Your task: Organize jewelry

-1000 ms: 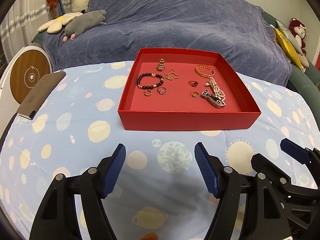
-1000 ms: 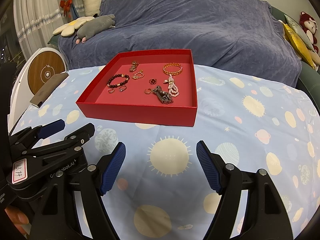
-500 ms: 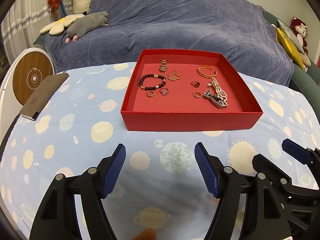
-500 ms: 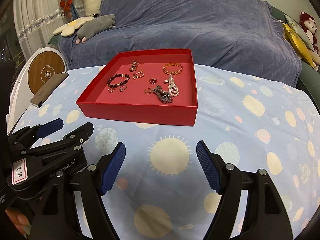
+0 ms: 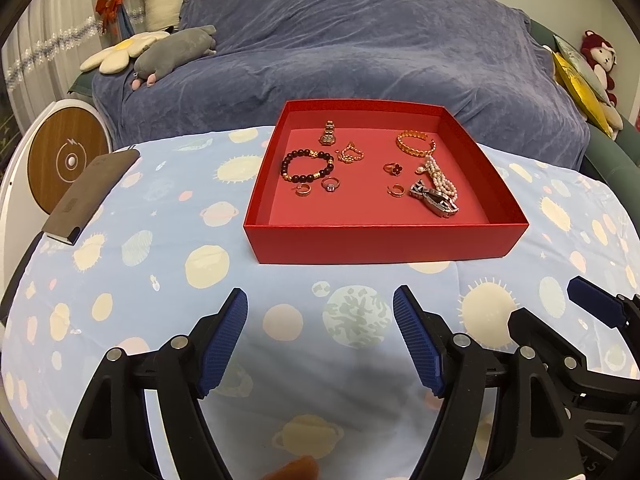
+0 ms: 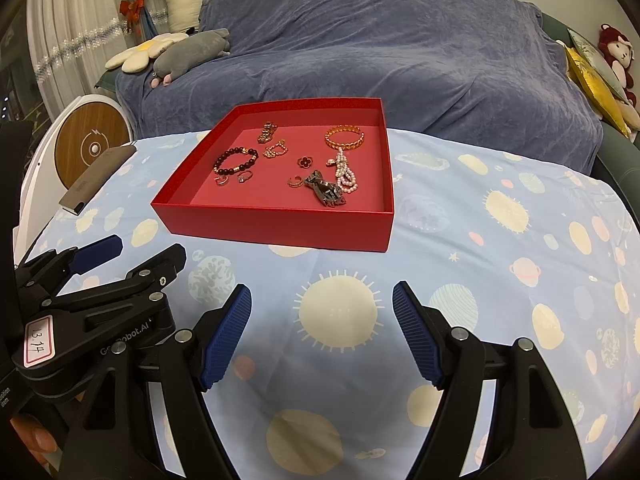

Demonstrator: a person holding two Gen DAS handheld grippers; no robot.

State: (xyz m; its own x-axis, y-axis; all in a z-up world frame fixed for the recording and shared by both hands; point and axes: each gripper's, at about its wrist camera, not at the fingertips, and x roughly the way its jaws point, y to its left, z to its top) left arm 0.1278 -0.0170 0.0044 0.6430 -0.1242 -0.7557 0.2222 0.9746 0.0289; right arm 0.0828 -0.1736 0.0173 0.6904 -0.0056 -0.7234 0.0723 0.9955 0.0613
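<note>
A red tray (image 5: 384, 244) sits on the planet-print cloth and holds the jewelry. In it lie a dark bead bracelet (image 5: 307, 166), a gold bangle (image 5: 415, 144), a pearl string (image 5: 438, 176), a dark metal band (image 5: 436, 200), a gold chain (image 5: 351, 154) and several small rings (image 5: 331, 185). My left gripper (image 5: 320, 296) hovers over the cloth short of the tray's front wall, its jaws opening with nothing between them. My right gripper (image 6: 322, 286) hangs beside it, open and holding nothing, nearer the tray's (image 6: 280, 228) right front corner.
A grey flat case (image 5: 92, 196) lies at the table's left edge, with a round white device with a wooden face (image 5: 68, 164) behind it. A sofa under a blue cover (image 5: 360, 40) with plush toys stands behind the table.
The left gripper's jaws stand a touch wider than before. Neither hand has shifted, and the tray and jewelry lie as they were.
</note>
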